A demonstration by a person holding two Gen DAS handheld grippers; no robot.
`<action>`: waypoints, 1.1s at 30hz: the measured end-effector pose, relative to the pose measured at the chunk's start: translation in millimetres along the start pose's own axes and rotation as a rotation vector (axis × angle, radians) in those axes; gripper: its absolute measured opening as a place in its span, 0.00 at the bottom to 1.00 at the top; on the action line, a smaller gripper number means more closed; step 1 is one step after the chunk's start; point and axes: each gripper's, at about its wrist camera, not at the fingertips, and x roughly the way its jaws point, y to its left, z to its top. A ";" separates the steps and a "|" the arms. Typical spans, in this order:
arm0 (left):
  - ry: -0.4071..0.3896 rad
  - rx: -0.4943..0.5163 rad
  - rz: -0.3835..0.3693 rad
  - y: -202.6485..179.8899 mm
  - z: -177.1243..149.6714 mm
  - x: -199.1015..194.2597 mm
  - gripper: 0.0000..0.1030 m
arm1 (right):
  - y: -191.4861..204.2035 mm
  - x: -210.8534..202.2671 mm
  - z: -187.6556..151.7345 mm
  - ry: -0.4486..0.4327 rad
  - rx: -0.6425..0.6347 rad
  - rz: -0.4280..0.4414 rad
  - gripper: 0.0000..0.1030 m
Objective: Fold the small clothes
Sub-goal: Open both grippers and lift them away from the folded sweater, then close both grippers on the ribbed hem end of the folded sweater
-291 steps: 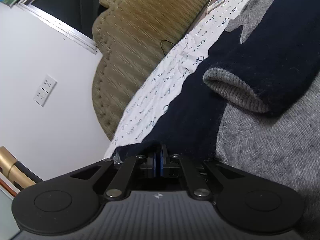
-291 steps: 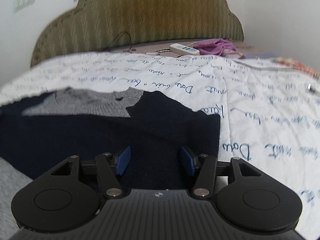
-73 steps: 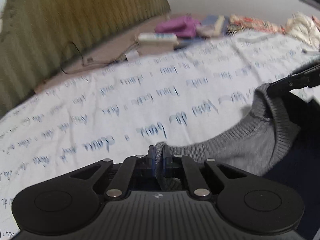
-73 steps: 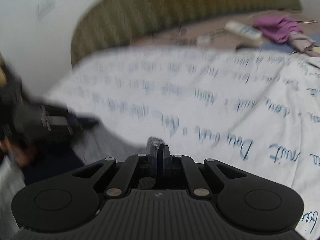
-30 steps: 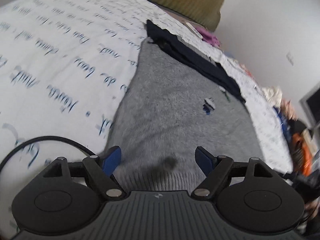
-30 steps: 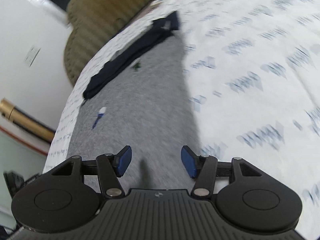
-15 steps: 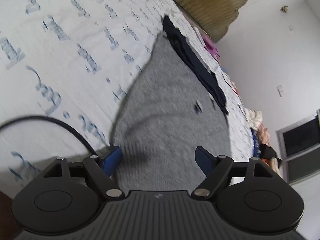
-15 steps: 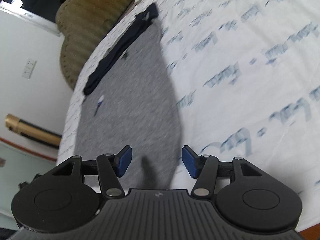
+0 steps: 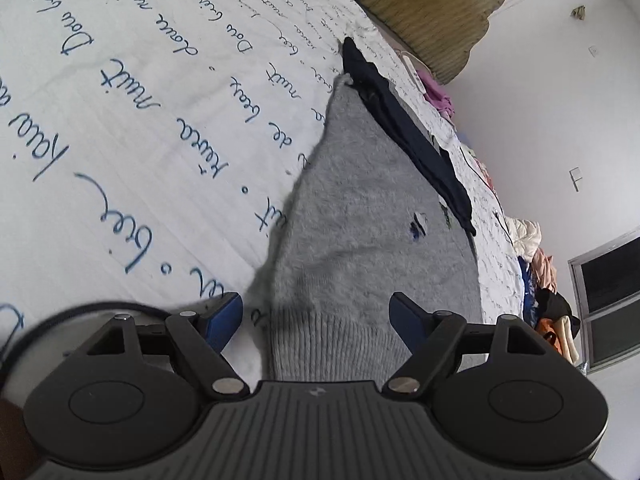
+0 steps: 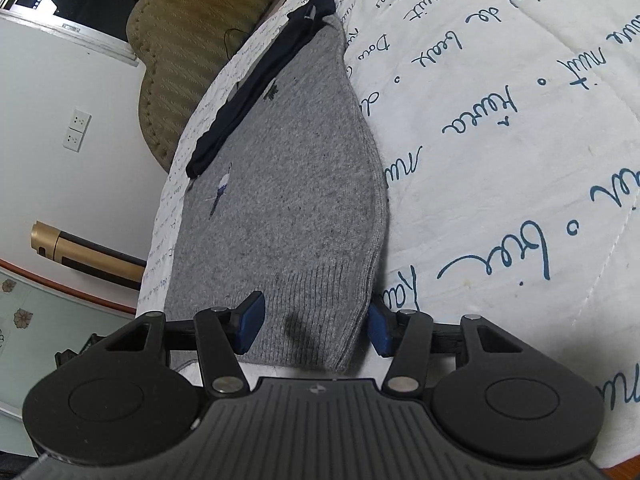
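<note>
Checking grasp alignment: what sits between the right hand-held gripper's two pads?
The grey sweater's ribbed hem lies between the open pads of the right hand-held gripper; they are not pressing it. Shown in the right wrist view.

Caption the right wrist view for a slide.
Open right gripper straddling the ribbed hem corner of a folded grey sweater.

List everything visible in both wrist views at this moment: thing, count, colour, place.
sweater: one, grey with a navy band at its far end, flat on the bed
bedspread: one, white with blue script, under the sweater
headboard: one, olive, at the bed's far end
wall sockets: two, white, on the wall
pink cloth: one, by the headboard
clothes pile: mixed colours, far side of the bed
left gripper: black with blue pads, open over the ribbed hem
right gripper: same, open, straddling the hem corner
</note>
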 end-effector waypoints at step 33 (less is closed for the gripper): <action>0.155 0.021 -0.156 -20.0 -17.8 11.4 0.05 | 4.8 -21.9 9.2 -0.017 0.016 0.072 0.08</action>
